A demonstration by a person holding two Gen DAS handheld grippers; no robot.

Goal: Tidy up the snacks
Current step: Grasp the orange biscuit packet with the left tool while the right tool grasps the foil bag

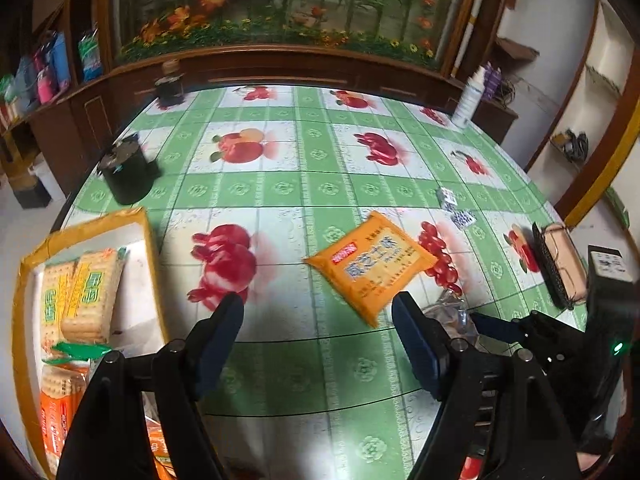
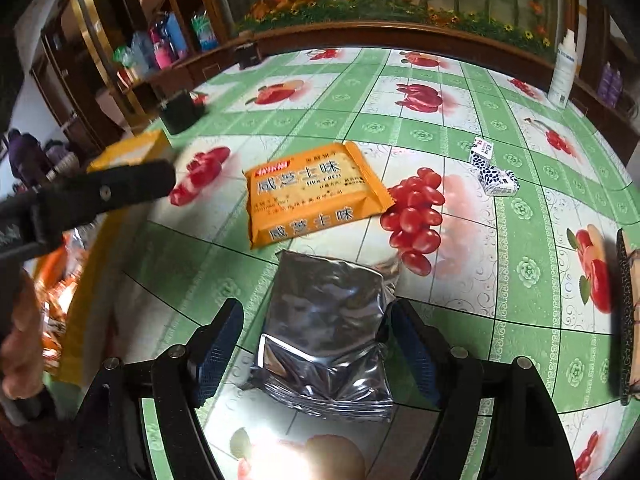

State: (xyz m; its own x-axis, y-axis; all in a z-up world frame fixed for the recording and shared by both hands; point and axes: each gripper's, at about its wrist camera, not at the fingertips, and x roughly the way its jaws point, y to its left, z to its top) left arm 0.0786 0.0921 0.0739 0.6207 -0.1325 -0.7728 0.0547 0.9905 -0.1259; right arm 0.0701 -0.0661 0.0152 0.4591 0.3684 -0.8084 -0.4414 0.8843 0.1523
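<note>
Far left: yellow-rimmed tray [image 1: 154, 264] already holds cracker packs, two green-label ones [image 1: 82, 296] plus an orange-label pack [image 1: 60, 400] at its near end. That part looks done.

Left gripper [image 1: 316, 340]: jaws apart, nothing between them, hovering over bare tablecloth [image 1: 280, 188] just right of the tray.

Centre: orange cheese-cracker pack [image 2: 316, 196] flat on the table, untouched, beyond both grippers. Still to go.

Right gripper [image 2: 316, 344]: jaws spread either side of a silver foil pouch [image 2: 328, 332]. Pouch lies on the table; the pads look beside it rather than pressing, so I read it as released, not gripping. Probably the next pick.

Right of that: two small blue-and-white wrapped sweets [image 2: 494, 172] loose on the table, also left.

Rough estimate: about half sorted.

Hard to read: tray's near end cut off by the left gripper body, so the pack count is unclear. Foil pouch has no readable label. Dark flat item at far right edge [image 2: 628, 312] is cropped, can't identify.
</note>
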